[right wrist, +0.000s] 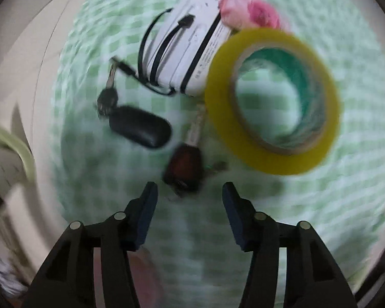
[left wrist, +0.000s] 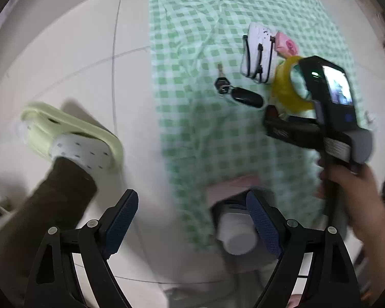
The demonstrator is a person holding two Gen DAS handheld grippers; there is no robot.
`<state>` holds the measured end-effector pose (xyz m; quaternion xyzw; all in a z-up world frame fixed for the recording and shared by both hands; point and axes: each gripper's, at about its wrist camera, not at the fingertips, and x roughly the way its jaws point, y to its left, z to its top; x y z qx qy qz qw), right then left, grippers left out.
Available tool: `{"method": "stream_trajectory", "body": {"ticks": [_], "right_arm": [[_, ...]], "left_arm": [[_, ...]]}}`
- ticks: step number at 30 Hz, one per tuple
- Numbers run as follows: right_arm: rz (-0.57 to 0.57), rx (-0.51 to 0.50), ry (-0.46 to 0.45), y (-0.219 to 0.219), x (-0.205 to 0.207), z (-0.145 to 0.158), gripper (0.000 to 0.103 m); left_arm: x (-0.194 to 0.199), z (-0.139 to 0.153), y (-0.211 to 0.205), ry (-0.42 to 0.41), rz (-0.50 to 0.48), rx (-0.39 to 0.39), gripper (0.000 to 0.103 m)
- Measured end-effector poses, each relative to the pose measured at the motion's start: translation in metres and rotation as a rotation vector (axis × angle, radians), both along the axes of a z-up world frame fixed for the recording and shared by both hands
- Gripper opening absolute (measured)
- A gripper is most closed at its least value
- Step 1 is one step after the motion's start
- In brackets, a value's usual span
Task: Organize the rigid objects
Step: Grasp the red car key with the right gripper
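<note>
A green checked cloth (left wrist: 192, 51) lies on the pale floor with the objects on it. A yellow tape roll (right wrist: 272, 102) leans beside a white power bank (right wrist: 192, 51) wrapped in black cables, with a pink item (right wrist: 249, 10) behind it. A black key fob (right wrist: 141, 125) with a small key lies to the left. A dark red car key (right wrist: 184, 166) lies just ahead of my right gripper (right wrist: 190, 192), whose jaws stand apart and do not touch it. My left gripper (left wrist: 192, 200) is open over the cloth's near edge and holds nothing.
A foot in a white sock and a pale green slipper (left wrist: 71, 138) stands on the floor left of the cloth. A blurred white object (left wrist: 236, 233) lies under my left gripper's right finger. A hand (left wrist: 359, 200) holds the right gripper's housing (left wrist: 331, 97).
</note>
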<state>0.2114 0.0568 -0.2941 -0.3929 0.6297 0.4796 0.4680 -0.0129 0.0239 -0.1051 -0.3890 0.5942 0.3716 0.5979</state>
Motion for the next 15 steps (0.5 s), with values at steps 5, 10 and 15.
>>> {"method": "stream_trajectory", "body": {"ticks": [5,10,15], "right_arm": [[-0.008,0.0,-0.083,0.01,0.001,-0.011,0.049],[0.127,-0.015,-0.028,0.003,-0.014,-0.003,0.014],[0.011,0.053,0.135,-0.024,0.007,0.031,0.012]], "left_arm": [[-0.007,-0.001,0.02,0.033,0.03,-0.013,0.086],[0.005,0.002,0.02,-0.035,0.068,-0.06,0.086],[0.004,0.006,0.02,-0.049,0.157,-0.044,0.086]]}}
